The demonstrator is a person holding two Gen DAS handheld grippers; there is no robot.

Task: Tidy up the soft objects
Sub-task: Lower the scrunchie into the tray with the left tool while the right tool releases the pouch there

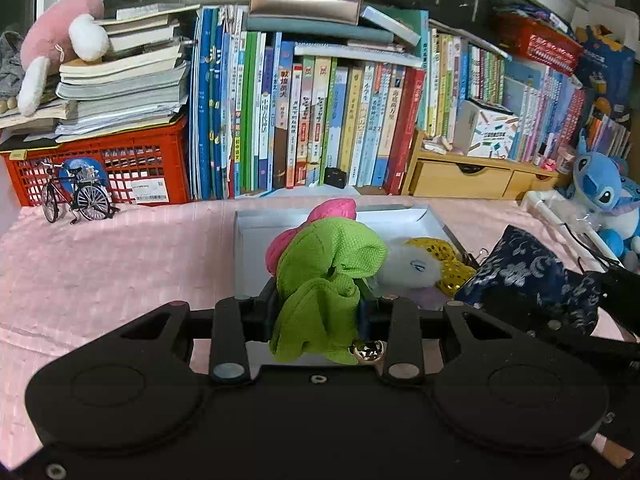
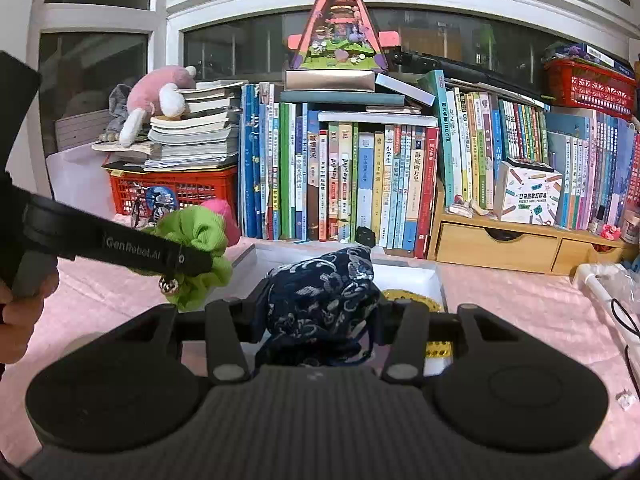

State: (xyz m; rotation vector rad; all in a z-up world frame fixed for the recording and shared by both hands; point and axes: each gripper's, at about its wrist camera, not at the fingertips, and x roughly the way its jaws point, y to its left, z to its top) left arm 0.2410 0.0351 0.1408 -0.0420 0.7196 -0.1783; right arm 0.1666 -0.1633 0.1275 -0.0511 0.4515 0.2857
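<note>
The left gripper (image 1: pixel 318 300) is clamped on a crumpled green-and-pink fabric soft toy with a small gold bell (image 1: pixel 326 276), which fills the narrow gap between its two black fingers. The toy's long axis runs forward and upward from the gripper: its pink end points away toward the books, its green folds hang back over the gripper body, and the bell dangles at the near end. The toy is held above the near edge of a shallow white rectangular cardboard box (image 1: pixel 256 226) that lies on the pale pink textured tablecloth (image 1: pixel 100 256).

The right gripper (image 2: pixel 320 312) is closed on a dark navy drawstring pouch with silver floral brocade (image 2: pixel 320 292). The pouch bulges upward and forward between the fingers, and its cord end trails back toward the gripper body. It sits over the near part of the same white box, just right of the green toy in the left wrist view.

One white fluffy plush with a gold sequin bow (image 1: pixel 416 266) lies inside the box, between the two held things.

In all, three soft things are at the box: one in each gripper and one lying in it. One box is in view.

Behind the tablecloth stand a long row of upright books (image 1: pixel 320 120), one red plastic crate (image 1: pixel 120 160), one miniature black bicycle (image 1: pixel 76 198), one pink-and-white plush (image 1: pixel 60 40) on stacked books, and one blue plush (image 1: pixel 600 188) at the far right.
</note>
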